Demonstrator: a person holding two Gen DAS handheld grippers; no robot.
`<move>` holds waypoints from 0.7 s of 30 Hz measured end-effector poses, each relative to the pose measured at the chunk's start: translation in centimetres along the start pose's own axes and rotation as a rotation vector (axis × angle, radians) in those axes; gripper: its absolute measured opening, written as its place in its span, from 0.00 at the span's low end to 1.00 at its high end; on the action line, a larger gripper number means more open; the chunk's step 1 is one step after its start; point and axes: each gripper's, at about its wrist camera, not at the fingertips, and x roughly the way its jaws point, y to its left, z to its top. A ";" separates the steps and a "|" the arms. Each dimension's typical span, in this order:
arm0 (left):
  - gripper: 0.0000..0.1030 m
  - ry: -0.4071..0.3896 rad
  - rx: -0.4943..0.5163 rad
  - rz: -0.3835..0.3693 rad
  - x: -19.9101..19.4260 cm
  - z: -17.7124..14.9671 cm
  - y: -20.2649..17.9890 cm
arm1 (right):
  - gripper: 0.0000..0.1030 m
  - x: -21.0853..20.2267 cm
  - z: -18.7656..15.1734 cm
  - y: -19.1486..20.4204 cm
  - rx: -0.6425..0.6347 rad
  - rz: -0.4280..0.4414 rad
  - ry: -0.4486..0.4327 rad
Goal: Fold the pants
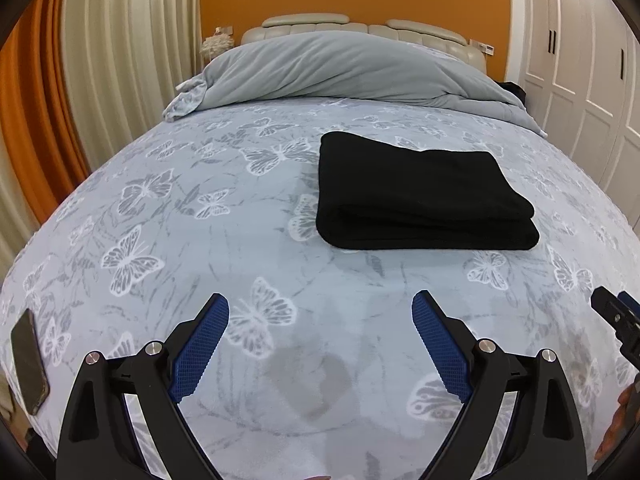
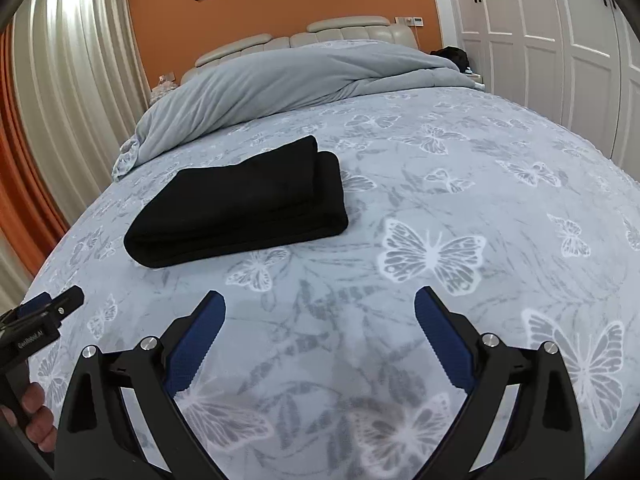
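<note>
My left tongs (image 1: pixel 320 312) stand wide apart over the pale blue butterfly-printed bed cover (image 1: pixel 168 264), near the foot edge of the bed, with nothing between their blue ribbed pads (image 1: pixel 200 352). My right tongs (image 2: pixel 320 312) are spread just as wide, also empty, hovering above the same cover near the foot edge and pointing down at a slant toward the fabric.

The black pants (image 1: pixel 420 196) lie folded into a thick, soft rectangle of several stacked layers, resting flat on the cover around the middle of the bed. From my left tongs they sit ahead and to the right; from my right tongs they sit ahead and to the left (image 2: pixel 240 212), so they lie between the two views and well apart from both sets of pads. The rounded folded edge faces the foot of the bed.

Beyond the pants, at the head edge, a grey bunched-up duvet (image 1: pixel 340 68) lies heaped across the bed in front of a cream padded headboard (image 1: pixel 304 24). A dark flat phone (image 1: pixel 30 364) rests on the cover at the left edge of the bed, near the foot corner.

In the right wrist view I can see the tip of my left tongs at the left border, with my fingers (image 2: pixel 36 412) wrapped around the handle below it. White panelled wardrobe doors (image 2: pixel 560 40) stand along the right side of the bed.
</note>
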 end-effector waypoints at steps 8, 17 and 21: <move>0.88 0.005 0.023 -0.014 0.1 -0.1 -0.7 | 0.91 0.0 -0.2 0.7 -0.020 0.013 0.008; 0.88 -0.005 0.056 -0.007 -0.2 -0.3 -1.6 | 0.91 0.1 -0.5 1.4 -0.037 0.018 0.018; 0.88 -0.010 0.017 -0.040 -0.2 -0.4 -1.4 | 0.91 0.1 -0.7 1.7 -0.042 0.017 0.020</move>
